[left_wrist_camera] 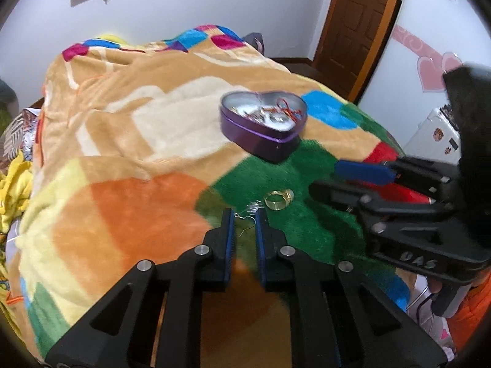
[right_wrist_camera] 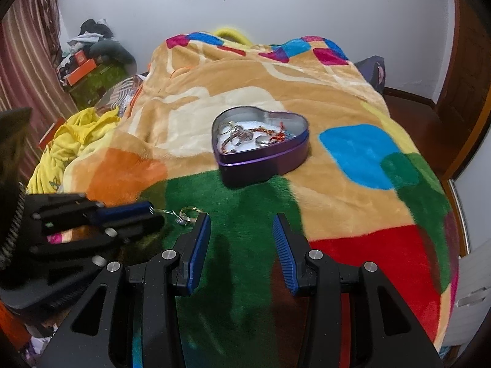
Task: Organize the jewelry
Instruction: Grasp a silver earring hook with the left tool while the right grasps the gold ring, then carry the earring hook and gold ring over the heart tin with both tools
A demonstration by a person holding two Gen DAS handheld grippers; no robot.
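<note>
Jewelry is split between two spots on the bed: most of it sits inside the purple heart-shaped tin point(right_wrist_camera: 260, 150), lid off, on the multicoloured fleece blanket point(right_wrist_camera: 353, 202), where the tan area meets the green patch. Tin contents: a tangle of metal rings and chain pieces plus a red-orange cord point(left_wrist_camera: 287, 109), lying on a white liner. Loose on the green patch, nearer the cameras and well apart from the tin: a gold ring point(left_wrist_camera: 278, 199), a small silvery piece point(left_wrist_camera: 254, 207) just beside it, too blurred to identify, and a thin wire hook earring point(left_wrist_camera: 245, 222). Left gripper point(left_wrist_camera: 245, 214) is low over the blanket at the boundary of the orange and green patches, blue pads parted with a narrow gap, and the earring lies in that gap near the tips; pads not clamped on it, and contact with either pad can't be told. Right gripper point(right_wrist_camera: 242, 217) hovers over the green patch with fingers spread wide, nothing between them, tin straight ahead. Right wrist view shows the left gripper coming in from the left side, its tips just beside the gold ring. Background: white wall, a wooden door point(left_wrist_camera: 362, 15), a heap of yellow cloth point(right_wrist_camera: 76, 141) beside the bed.
</note>
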